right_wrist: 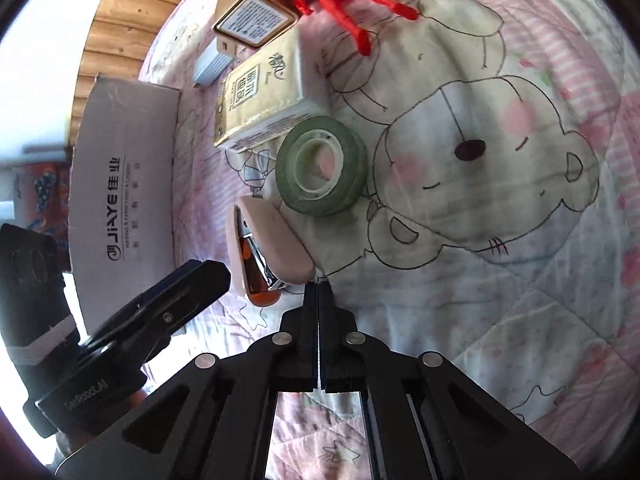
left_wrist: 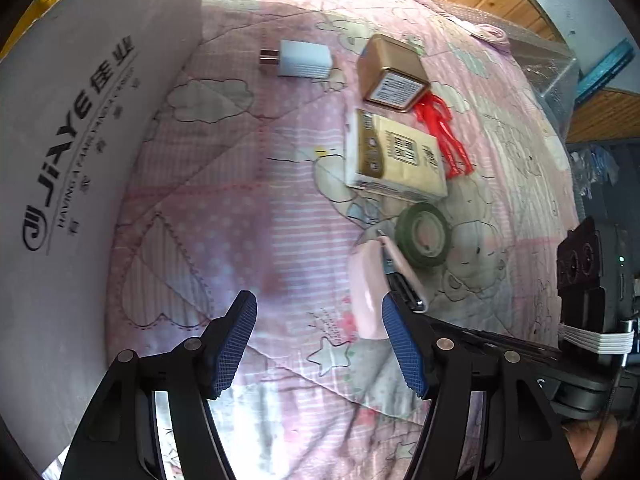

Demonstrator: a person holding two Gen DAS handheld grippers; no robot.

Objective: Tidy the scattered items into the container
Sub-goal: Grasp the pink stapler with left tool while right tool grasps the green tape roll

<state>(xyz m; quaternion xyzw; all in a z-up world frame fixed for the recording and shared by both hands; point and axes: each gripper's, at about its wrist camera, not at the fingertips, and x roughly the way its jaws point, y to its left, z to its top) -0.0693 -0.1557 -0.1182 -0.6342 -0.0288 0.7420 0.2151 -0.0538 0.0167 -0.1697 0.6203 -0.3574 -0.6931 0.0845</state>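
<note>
Black gripper arms are filling the bottom of both views. Beneath them a pink quilt (right_wrist: 500, 280) printed with a sleeping bear is spreading across the whole bed. Along its edge a white cardboard box (left_wrist: 68, 152), the container, is standing with its printed side facing the items, and none of them is lying against it.

Out in the middle of the quilt, well apart from the box, a cream tissue pack (right_wrist: 264, 96) is lying flat. A gold tin (right_wrist: 256, 12) is sitting just beyond it, nearly touching. A pink stapler (right_wrist: 268, 248) is lying nearest the grippers, its mouth gaping. A green roll of tape (right_wrist: 322, 166) is resting between the stapler and the tissue pack, touching or almost touching both. A white charger plug (left_wrist: 298, 60) is lying apart from the cluster, on the box's side. A red plastic figure (left_wrist: 444, 136) is sprawling beside the tin, one end tucked at the tin's corner.

Over bare quilt the left gripper (left_wrist: 320, 314) is hovering with its blue-padded fingers spread wide, the stapler just beside one finger. By the stapler's hinge end the right gripper (right_wrist: 318, 286) is hanging with its jaws pressed together on nothing.
</note>
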